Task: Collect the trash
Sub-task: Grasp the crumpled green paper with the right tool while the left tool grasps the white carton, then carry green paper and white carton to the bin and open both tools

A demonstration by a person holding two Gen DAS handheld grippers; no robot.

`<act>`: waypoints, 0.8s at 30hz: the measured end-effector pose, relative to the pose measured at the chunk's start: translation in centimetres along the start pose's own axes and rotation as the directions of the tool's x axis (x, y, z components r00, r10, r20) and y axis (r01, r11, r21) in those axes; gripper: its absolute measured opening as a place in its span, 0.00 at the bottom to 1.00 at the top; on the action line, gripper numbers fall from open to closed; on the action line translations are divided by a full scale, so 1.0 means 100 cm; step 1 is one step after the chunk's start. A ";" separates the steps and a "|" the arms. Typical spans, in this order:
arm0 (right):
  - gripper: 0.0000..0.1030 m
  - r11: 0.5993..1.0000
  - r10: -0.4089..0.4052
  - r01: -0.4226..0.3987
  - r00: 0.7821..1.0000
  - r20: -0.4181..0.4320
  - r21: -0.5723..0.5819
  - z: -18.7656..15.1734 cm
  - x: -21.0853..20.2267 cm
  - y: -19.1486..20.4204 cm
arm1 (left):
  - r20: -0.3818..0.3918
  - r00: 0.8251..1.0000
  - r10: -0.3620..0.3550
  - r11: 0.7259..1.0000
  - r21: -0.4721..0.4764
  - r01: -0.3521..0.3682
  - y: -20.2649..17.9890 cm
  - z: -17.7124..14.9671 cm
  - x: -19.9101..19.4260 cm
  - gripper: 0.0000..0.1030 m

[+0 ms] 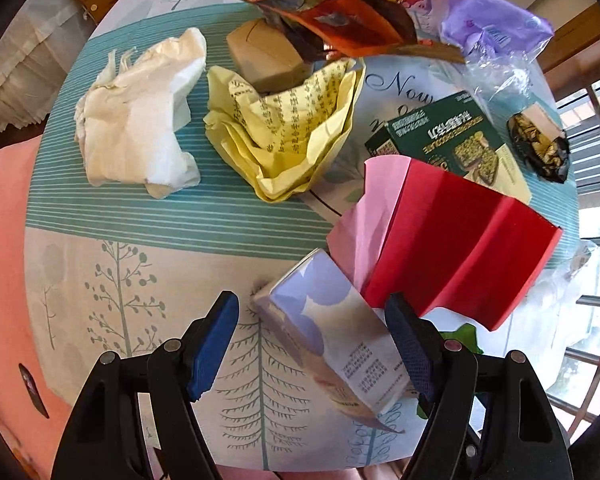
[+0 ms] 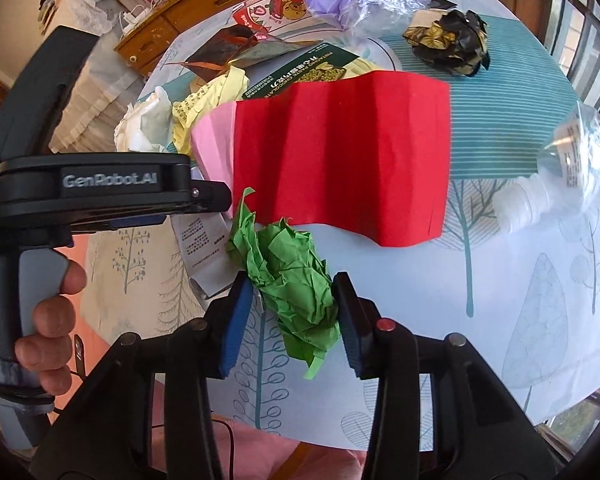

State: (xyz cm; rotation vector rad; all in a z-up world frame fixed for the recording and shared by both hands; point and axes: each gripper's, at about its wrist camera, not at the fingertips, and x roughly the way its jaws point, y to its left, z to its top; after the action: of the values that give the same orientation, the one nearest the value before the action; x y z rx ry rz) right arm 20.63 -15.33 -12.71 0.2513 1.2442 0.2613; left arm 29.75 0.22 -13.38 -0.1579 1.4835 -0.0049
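On the round table [image 1: 112, 264] with a tree-print cloth lies a lavender and cream carton [image 1: 332, 340], tilted. My left gripper [image 1: 312, 304] straddles it from above, open, with a gap between its left pad and the carton. A crumpled green paper ball [image 2: 296, 280] lies near the table's front edge. My right gripper [image 2: 292, 280] is shut on it, with both blue pads against its sides. A person's hand [image 2: 48, 320] holds the left gripper's body [image 2: 100, 192], and the carton [image 2: 204, 248] shows just below it.
A red folded sheet [image 1: 460, 240] over pink paper [image 1: 360, 216] lies right behind both grippers. Farther back lie a white tissue [image 1: 136, 120], yellow crumpled paper [image 1: 284, 132], a brown box [image 1: 264, 56], a green box [image 1: 452, 136], a purple bag [image 1: 492, 20] and a dark wrapper [image 1: 540, 148]. A clear bottle [image 2: 556, 176] lies at the right.
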 end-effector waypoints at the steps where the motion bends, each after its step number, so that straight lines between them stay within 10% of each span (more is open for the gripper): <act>1: 0.36 1.000 0.000 0.000 1.000 0.000 0.006 -0.001 0.000 -0.001 | -0.012 1.000 0.009 1.000 -0.002 -0.009 -0.002 0.000 0.003 0.75; 16: 0.36 0.991 -0.019 0.015 1.000 0.023 0.130 -0.029 -0.008 -0.014 | -0.071 0.997 -0.033 0.984 -0.176 0.020 0.016 -0.031 0.028 0.75; 24: 0.37 0.994 -0.015 0.014 1.000 0.011 0.109 -0.038 -0.014 -0.015 | 0.027 0.999 -0.028 0.995 -0.096 0.030 0.014 -0.051 0.001 0.57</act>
State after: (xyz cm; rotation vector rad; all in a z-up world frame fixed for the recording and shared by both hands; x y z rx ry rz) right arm 16.65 -17.08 -13.08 0.3371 1.2502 0.1796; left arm 24.52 1.11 -14.04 -0.2564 1.4564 0.0449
